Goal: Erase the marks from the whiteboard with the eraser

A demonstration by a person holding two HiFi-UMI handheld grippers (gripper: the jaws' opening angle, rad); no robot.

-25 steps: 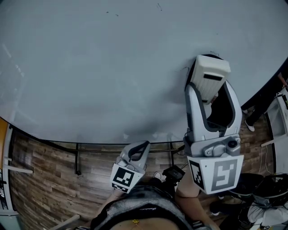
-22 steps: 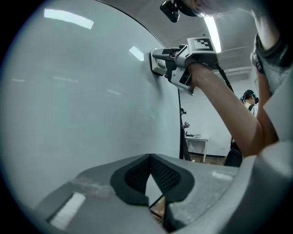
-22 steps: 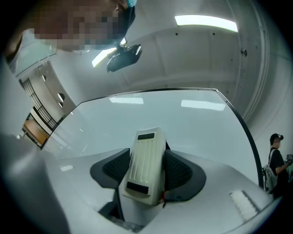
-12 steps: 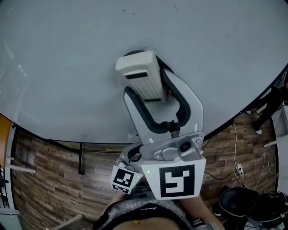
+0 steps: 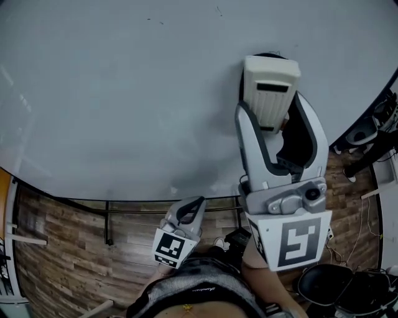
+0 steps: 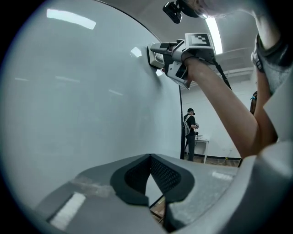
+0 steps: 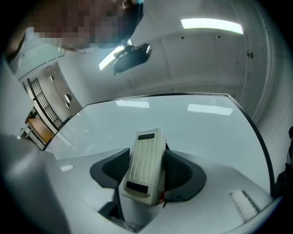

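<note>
The whiteboard (image 5: 124, 93) fills most of the head view; a few tiny dark marks (image 5: 219, 9) sit near its top edge. The white ribbed eraser (image 5: 270, 93) lies flat against the board at the right, with my right gripper (image 5: 273, 110) shut on it. In the right gripper view the eraser (image 7: 145, 167) is clamped between both black pads, and the board (image 7: 192, 123) lies beyond it. My left gripper (image 5: 189, 208) hangs below the board's bottom edge, shut and empty; its pads (image 6: 132, 176) meet at the tip. From the left gripper view the eraser (image 6: 155, 55) presses on the board.
A dark rail (image 5: 124, 202) runs under the board's lower edge over a wood plank floor (image 5: 62, 248). Black chair bases and cables (image 5: 339, 286) lie at the lower right. A person (image 6: 189, 132) stands far off by a white table (image 6: 203, 142).
The right gripper swept the eraser left across the board half a second ago, then back to the right and slightly higher. The left gripper stayed still.
</note>
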